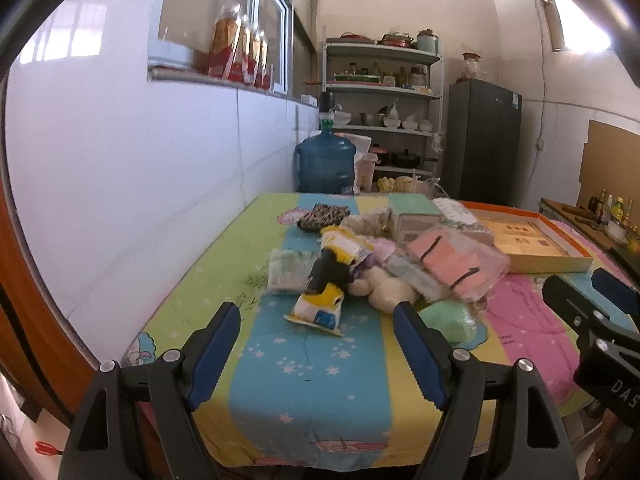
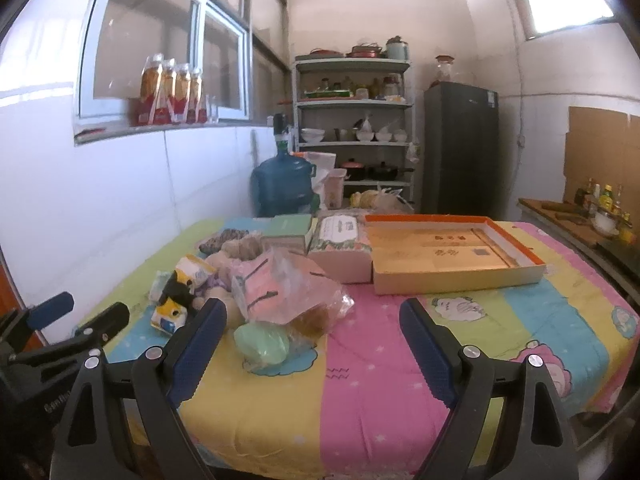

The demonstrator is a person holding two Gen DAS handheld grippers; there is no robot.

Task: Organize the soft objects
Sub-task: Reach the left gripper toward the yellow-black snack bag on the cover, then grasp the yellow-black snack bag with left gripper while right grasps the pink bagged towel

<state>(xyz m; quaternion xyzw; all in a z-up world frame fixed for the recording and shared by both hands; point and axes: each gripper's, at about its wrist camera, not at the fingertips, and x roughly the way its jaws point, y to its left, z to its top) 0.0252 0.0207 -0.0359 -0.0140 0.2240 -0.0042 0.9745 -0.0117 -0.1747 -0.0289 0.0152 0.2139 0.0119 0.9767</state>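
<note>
1. The soft things lie in a loose heap [image 1: 372, 264] on the striped quilt [image 2: 380, 380], just left of the orange-rimmed box [image 2: 452, 256], which serves as landmark here.
2. By the look of them they are light and yielding: a yellow-and-blue packet [image 1: 320, 312] on the heap's near edge, a pink pack in crinkly film [image 2: 272, 288], a pale green soft lump [image 2: 262, 344] in front of it.
3. The film probably slips, so a pinch across the packet's flat middle seems safer than on a sealed edge.
4. The left gripper [image 1: 316, 356] stands wide and empty, short of the heap; the right gripper [image 2: 312, 352] is likewise spread and holds nothing — the green lump sits near its left finger.
5. The quilt is padded and gives under pressure. Behind the box stand a shelf rack [image 2: 354, 128], a blue water jug [image 2: 282, 188] and a dark fridge [image 2: 460, 148].
</note>
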